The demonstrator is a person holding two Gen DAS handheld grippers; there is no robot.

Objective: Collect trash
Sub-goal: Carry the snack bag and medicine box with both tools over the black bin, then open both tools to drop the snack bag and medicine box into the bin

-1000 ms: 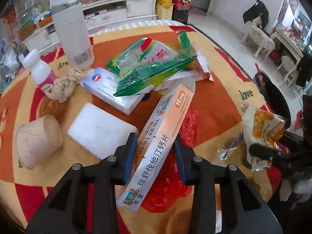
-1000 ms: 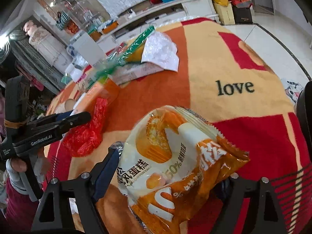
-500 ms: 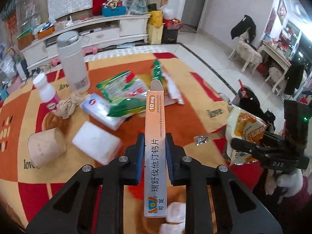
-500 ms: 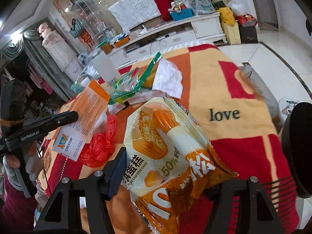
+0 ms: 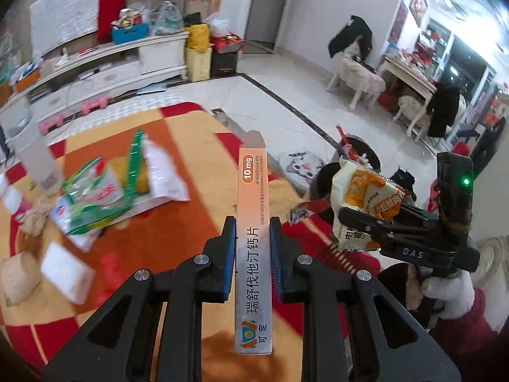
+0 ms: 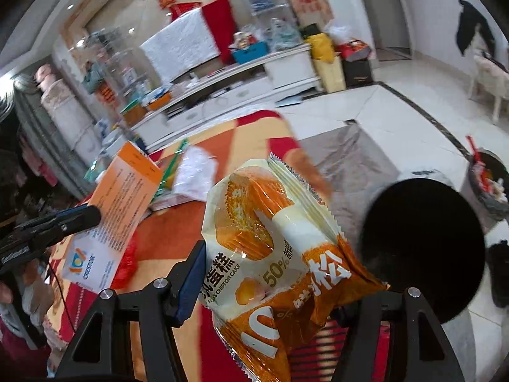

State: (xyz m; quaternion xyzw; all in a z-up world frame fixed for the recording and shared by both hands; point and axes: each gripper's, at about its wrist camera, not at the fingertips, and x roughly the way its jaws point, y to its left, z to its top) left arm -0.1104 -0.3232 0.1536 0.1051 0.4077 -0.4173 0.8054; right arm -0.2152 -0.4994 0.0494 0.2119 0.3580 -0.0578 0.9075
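An orange medicine box (image 5: 253, 191) stands edge-on between the pads of my left gripper (image 5: 253, 232), which is shut on it above the table. In the right wrist view the same box (image 6: 117, 210) shows its broad face at the left. My right gripper (image 6: 270, 273) is shut on an orange and cream cake wrapper (image 6: 273, 238); its right finger is hidden behind the wrapper. From the left wrist view, that wrapper (image 5: 362, 191) and the right gripper (image 5: 366, 219) hang past the table's right edge. A round black bin (image 6: 423, 248) sits just right of the wrapper.
The table's orange and red cloth (image 5: 191, 222) carries green wrappers (image 5: 98, 197), a white pad (image 5: 63, 270), a paper cup (image 5: 19, 277), a crumpled tissue (image 5: 35, 219) and a red plastic bag (image 6: 127, 264). A second bin with rubbish (image 6: 490, 184) stands on the tiled floor.
Both grippers rose off the table and swung right with their loads. The left jaws closed onto the medicine box, which now stands on edge. The black bin came into the right wrist view.
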